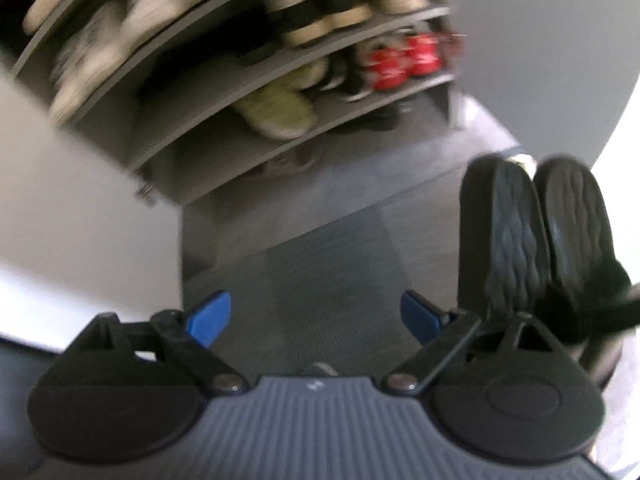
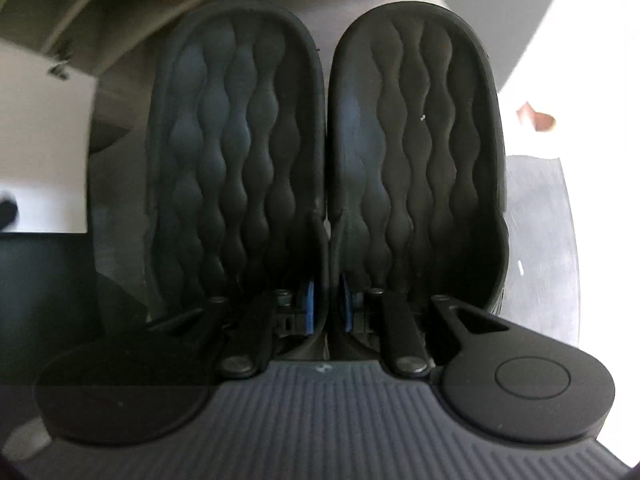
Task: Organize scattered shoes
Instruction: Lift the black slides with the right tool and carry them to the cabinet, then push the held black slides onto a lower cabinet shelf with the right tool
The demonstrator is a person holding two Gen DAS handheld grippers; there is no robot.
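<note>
So the right gripper (image 2: 327, 304) is clamping a pair of black slippers (image 2: 324, 152) by their inner edges, both pinched together between the blue pads (image 2: 309, 300), soles facing the camera with that wavy tread showing. Jaws are squeezed nearly all the way in, so the grip is looking solid. In the left wrist view the same pair is hanging at about 3 o'clock, off the floor (image 1: 320, 248), toes pointing up toward 12.

The left gripper (image 1: 316, 318) is standing wide apart and carrying nothing, just grey carpet between its fingers.

The shoe rack (image 1: 256, 80) is sitting at around 11 to 12 o'clock in the left view. It's blurry, but it's holding light sneakers up top, black-and-tan ones beside them, a red pair (image 1: 404, 62) at about 1 o'clock, and a greenish fuzzy pair (image 1: 276, 108) on a lower shelf.

My read: this is the carry step, pair picked up and heading for the rack. Next move is probably finding a free bit of shelf (the stretch left of the green pair looks open, hard to be sure), flipping the soles down, and easing them in without knocking the neighbours.
</note>
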